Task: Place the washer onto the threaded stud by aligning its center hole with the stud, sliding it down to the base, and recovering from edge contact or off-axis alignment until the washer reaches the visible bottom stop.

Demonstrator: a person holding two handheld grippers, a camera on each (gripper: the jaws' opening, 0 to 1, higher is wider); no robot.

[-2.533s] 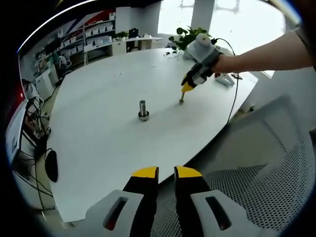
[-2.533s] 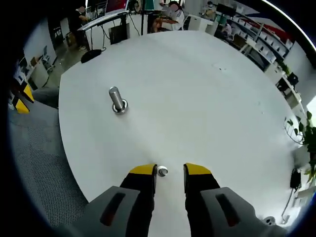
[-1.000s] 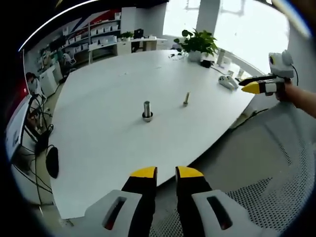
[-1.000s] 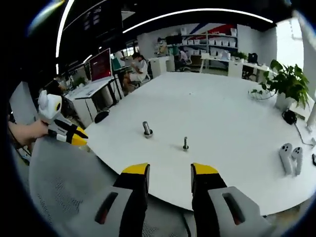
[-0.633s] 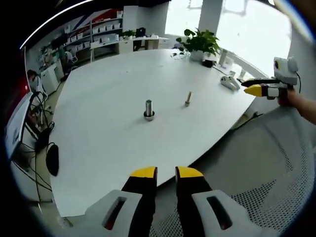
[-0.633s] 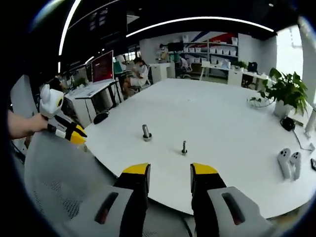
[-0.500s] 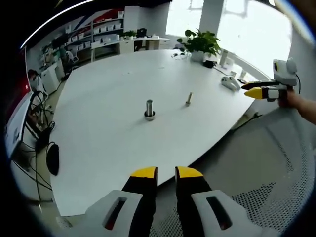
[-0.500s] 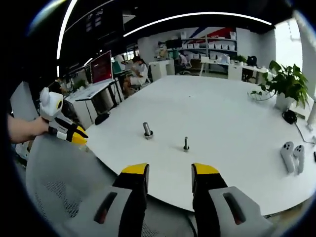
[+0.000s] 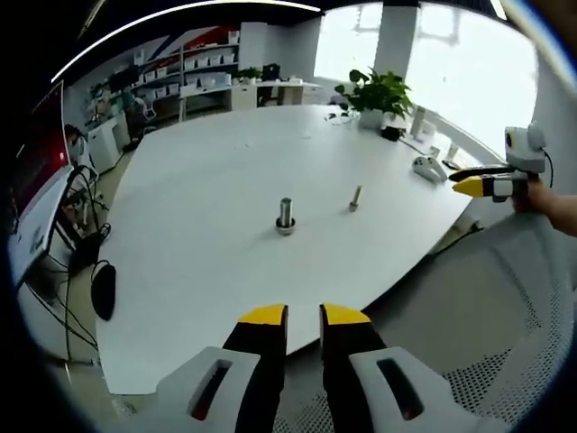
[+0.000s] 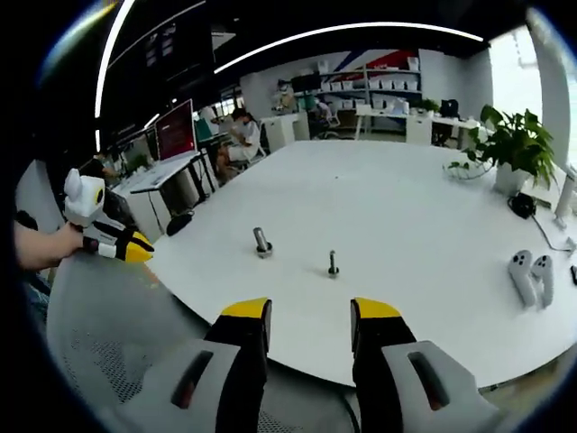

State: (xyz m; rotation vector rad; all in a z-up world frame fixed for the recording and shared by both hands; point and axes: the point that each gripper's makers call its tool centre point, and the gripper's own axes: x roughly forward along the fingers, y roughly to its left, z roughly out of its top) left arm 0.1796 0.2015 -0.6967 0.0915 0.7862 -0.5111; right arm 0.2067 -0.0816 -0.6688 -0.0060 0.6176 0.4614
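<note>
Left gripper view: the left tool [image 9: 302, 314] is held back from the table [image 9: 207, 262], over the mesh seat of a chair [image 9: 505, 361], with its yellow-tipped jaws nearly pressed together and nothing between them. On the white table two small metal parts are seen well apart from the tool: a thicker stud [image 9: 286, 216] standing upright with a ring at its base, and beside it a thinner threaded stud [image 9: 355, 198], also upright. The right tool [image 9: 487, 185] is seen at the right edge, off the table, carried by a hand. Whether a washer sits at the base of the thinner stud cannot be told at this size.

Right gripper view: the right tool [image 10: 308, 311] is held off the table edge with its jaws spread and empty. The thicker stud [image 10: 261, 242] and the thinner threaded stud [image 10: 333, 264] are seen standing near each other; a widened foot is visible on the thinner one, which may be the washer at the bottom stop, though this is only judged. The left tool [image 10: 122, 248] is seen at the left, held in a hand. Two white controllers [image 10: 527, 275] lie further right.

A washer is judged to be light, stiff, thin and slippery; it is best pinched by its outer rim, flat, with the hole left free.
</note>
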